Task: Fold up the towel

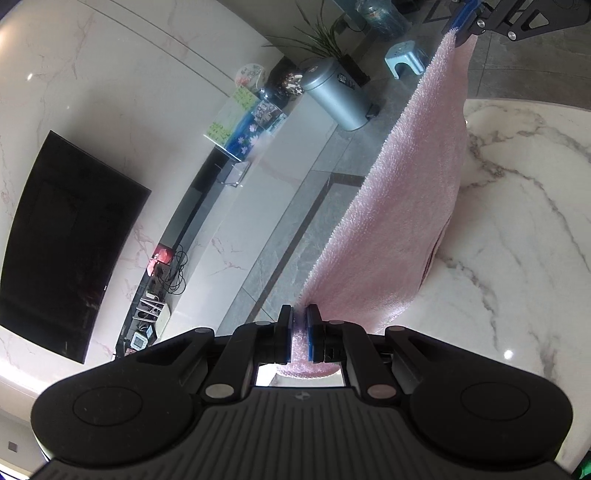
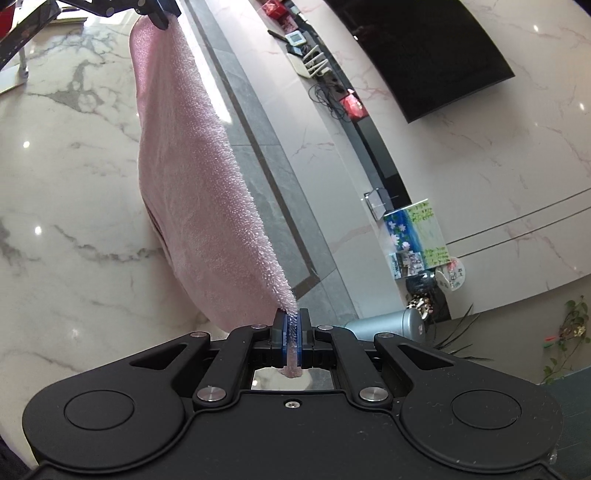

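Observation:
A pink terry towel hangs stretched between my two grippers above a white marble table. My left gripper is shut on one corner of it. My right gripper shows at the top right of the left wrist view, shut on the opposite corner. In the right wrist view the towel runs from my right gripper, shut on its corner, up to the left gripper at the top left. The towel's lower part sags onto the table.
Beyond the table edge lies grey tiled floor. A silver pedal bin, a small blue stool and a potted plant stand on it. A long TV console and a wall-mounted TV lie further off.

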`<state>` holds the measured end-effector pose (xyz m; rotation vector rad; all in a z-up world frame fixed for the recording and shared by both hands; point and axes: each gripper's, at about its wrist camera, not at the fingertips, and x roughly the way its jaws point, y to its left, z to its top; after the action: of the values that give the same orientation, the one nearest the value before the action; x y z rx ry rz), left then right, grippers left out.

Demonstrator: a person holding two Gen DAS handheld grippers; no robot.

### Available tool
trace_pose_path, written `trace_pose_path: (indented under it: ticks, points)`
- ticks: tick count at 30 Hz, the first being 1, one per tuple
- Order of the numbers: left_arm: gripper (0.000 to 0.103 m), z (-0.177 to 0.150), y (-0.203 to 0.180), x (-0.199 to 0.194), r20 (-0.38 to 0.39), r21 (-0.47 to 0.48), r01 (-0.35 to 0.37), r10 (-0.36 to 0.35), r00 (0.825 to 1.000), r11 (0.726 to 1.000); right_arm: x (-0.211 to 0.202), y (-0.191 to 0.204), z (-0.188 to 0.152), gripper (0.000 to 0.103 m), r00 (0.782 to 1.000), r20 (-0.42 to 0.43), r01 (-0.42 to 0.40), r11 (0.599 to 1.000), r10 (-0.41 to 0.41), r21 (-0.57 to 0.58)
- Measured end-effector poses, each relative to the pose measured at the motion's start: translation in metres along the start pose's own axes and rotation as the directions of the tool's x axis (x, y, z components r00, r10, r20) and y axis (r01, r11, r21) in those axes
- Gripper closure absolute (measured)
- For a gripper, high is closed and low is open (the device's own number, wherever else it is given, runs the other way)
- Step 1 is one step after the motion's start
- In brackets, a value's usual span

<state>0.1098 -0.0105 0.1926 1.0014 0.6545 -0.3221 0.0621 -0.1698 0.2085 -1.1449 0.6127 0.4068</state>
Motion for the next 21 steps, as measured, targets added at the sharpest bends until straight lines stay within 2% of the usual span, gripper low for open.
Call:
trace_pose_path:
  ticks: [4,8,15,21]
  points:
    - [0.097,-0.021,-0.032,-0.009,-0.008,0.035,0.085,-0.085,0.996,0.996,-0.004,0.046,-0.024,0.101,0.995,-0.024,-0.1,0.994,0.1,-0.042]
    - [0.097,-0.05,-0.071,-0.019,-0.019,0.06,0.185,-0.184,0.983,0.981,-0.006,0.086,-0.046,0.101,0.98,-0.04,-0.198,0.979,0.196,-0.052]
    - [0.097,-0.092,-0.129,-0.033,-0.04,0.087,0.324,-0.322,0.946,0.942,-0.015,0.142,-0.075,0.101,0.946,-0.047,-0.322,0.945,0.32,-0.056]
    - [0.097,-0.117,-0.158,-0.05,-0.041,0.084,0.389,-0.387,0.921,0.917,-0.025,0.168,-0.096,0.101,0.918,-0.053,-0.395,0.918,0.392,-0.043]
